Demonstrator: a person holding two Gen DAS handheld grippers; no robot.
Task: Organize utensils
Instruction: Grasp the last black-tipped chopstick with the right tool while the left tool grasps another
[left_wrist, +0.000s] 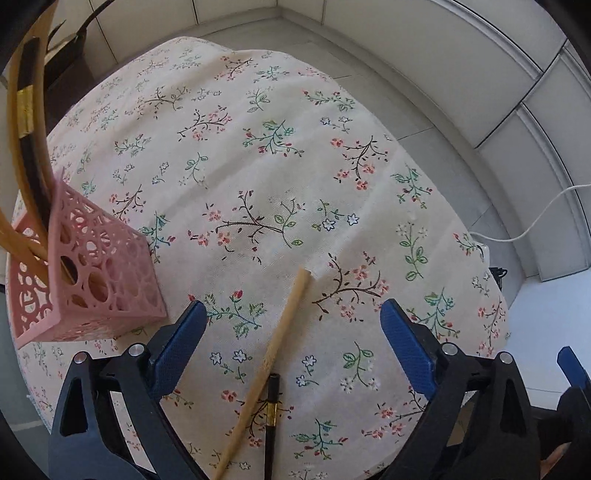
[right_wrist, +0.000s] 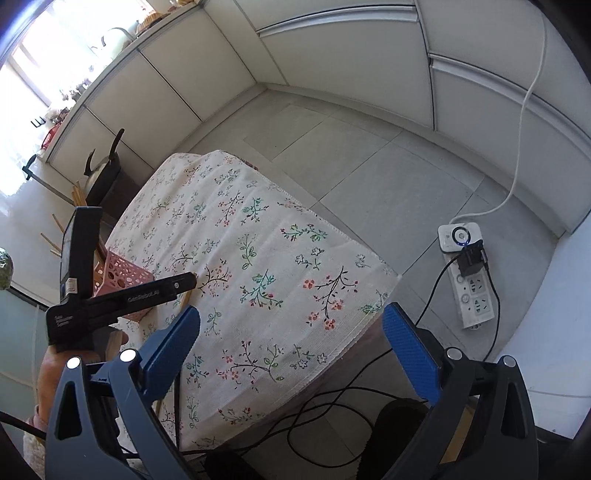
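Observation:
A light wooden chopstick (left_wrist: 275, 350) and a black chopstick with a gold band (left_wrist: 271, 413) lie side by side on the floral tablecloth (left_wrist: 258, 166). My left gripper (left_wrist: 291, 314) points down over them, open, with both sticks between its blue pads and neither pad touching them. A pink lattice holder (left_wrist: 99, 280) stands at the left with several long chopsticks (left_wrist: 27, 122) leaning out of it. My right gripper (right_wrist: 291, 321) hangs open and empty above the table's near right corner. In the right wrist view the left gripper's black body (right_wrist: 110, 295) partly hides the pink holder (right_wrist: 123, 273).
The small cloth-covered table (right_wrist: 258, 236) stands on a grey tiled floor. A white power strip (right_wrist: 469, 273) with a plug and black cables (right_wrist: 332, 398) lies on the floor to its right. White cabinets (right_wrist: 332, 62) line the walls, and a dark kettle (right_wrist: 103, 173) sits behind the table.

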